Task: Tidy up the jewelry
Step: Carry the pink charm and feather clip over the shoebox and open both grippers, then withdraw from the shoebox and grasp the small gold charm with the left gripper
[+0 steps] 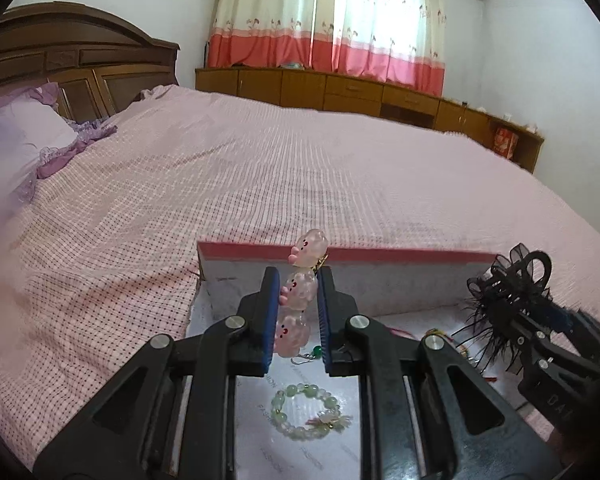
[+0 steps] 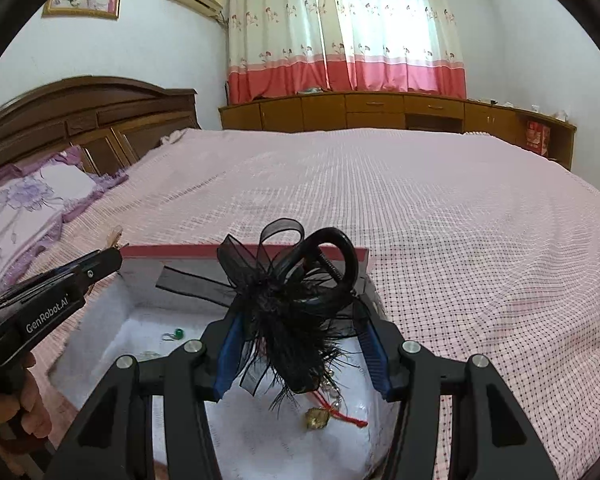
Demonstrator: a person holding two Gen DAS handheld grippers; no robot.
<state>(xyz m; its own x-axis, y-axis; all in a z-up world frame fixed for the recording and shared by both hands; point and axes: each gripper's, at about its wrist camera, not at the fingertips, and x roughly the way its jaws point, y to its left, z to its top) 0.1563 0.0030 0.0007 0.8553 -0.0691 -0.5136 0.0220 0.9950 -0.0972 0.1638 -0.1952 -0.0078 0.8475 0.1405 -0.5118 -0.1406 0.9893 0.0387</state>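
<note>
My left gripper point(image 1: 299, 292) is shut on a string of translucent pink pig-shaped beads point(image 1: 300, 294), held upright above an open white box with a red rim point(image 1: 400, 254). My right gripper point(image 2: 300, 322) is shut on a black feather and ribbon hair clip point(image 2: 288, 292), held over the same box point(image 2: 148, 250). In the box lie a pale green bead bracelet point(image 1: 306, 412), a green-stone earring point(image 2: 175, 334) and a gold charm on a red cord point(image 2: 320, 418). The right gripper shows at the right of the left wrist view point(image 1: 512, 292); the left gripper shows at the left of the right wrist view point(image 2: 108, 258).
The box rests on a pink checked bedspread point(image 1: 260, 184) near its front edge. Purple pillows point(image 2: 32, 196) and a wooden headboard point(image 2: 88, 108) are at the left. A low wooden cabinet point(image 2: 380, 108) runs under the curtained window.
</note>
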